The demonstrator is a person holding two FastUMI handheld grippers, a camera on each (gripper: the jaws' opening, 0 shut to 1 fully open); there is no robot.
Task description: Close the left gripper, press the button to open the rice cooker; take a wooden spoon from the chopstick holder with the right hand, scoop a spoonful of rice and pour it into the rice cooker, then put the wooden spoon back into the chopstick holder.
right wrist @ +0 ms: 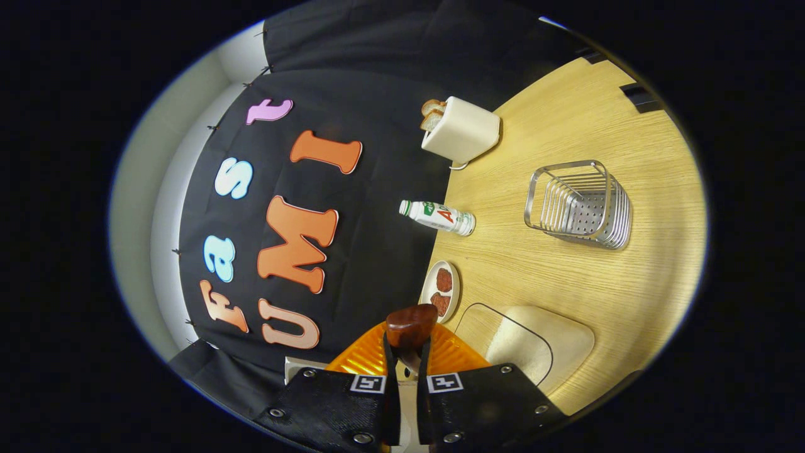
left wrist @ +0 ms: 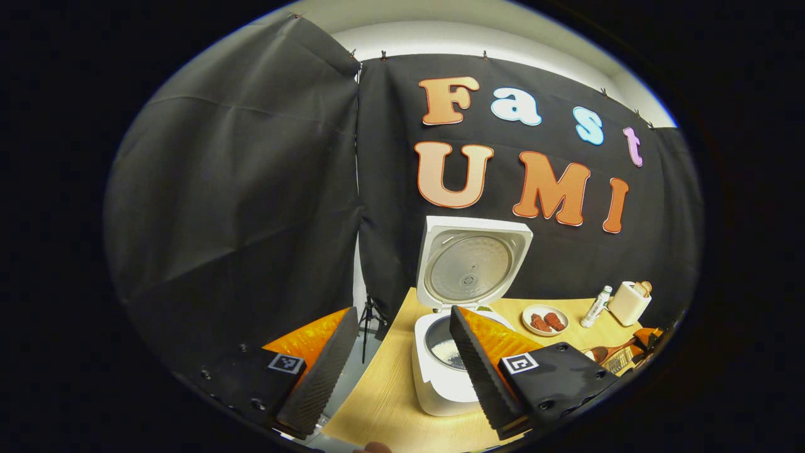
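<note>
Left gripper view: open rice cooker.

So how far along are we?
Done: rice cooker lid stands open; wooden spoon is out of the chopstick holder, held by the right gripper, jaws shut on it. Something white lies in the pot; pouring unconfirmed. Left: return the spoon.
</note>
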